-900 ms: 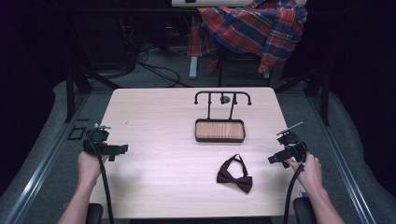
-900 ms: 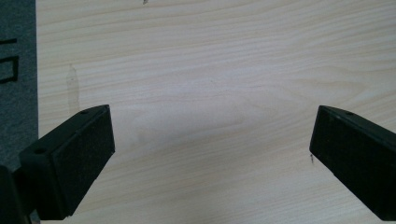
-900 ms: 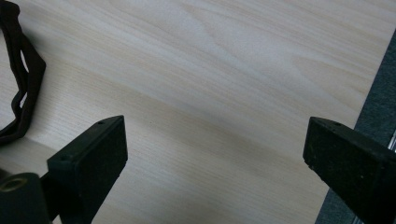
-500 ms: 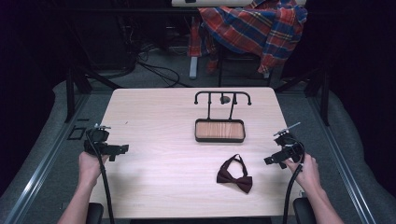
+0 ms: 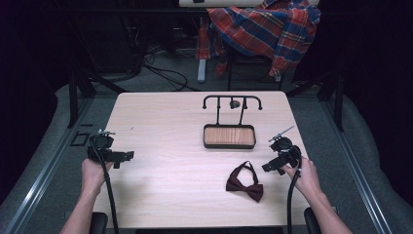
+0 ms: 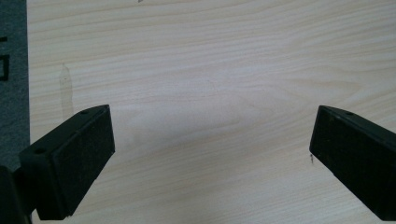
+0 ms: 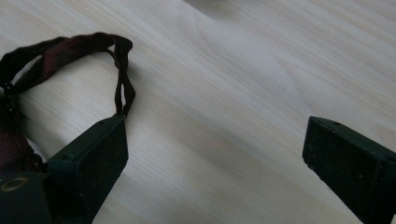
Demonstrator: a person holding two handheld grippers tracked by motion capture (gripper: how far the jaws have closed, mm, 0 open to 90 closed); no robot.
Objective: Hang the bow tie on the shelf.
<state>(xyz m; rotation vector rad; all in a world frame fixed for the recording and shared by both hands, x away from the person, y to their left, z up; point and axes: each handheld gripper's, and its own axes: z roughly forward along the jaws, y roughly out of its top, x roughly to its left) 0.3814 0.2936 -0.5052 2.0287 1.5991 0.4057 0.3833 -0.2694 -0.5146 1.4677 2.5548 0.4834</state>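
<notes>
High view: right tongs [image 5: 271,166], jaws wide apart, hover just right of the bow tie [image 5: 245,183]; left tongs [image 5: 127,156] are released too.

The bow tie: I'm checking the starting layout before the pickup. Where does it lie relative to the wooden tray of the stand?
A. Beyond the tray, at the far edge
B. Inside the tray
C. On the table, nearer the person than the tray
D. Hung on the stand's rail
C: in the high view the bow tie lies flat on the table, nearer the person than the tray.
</notes>
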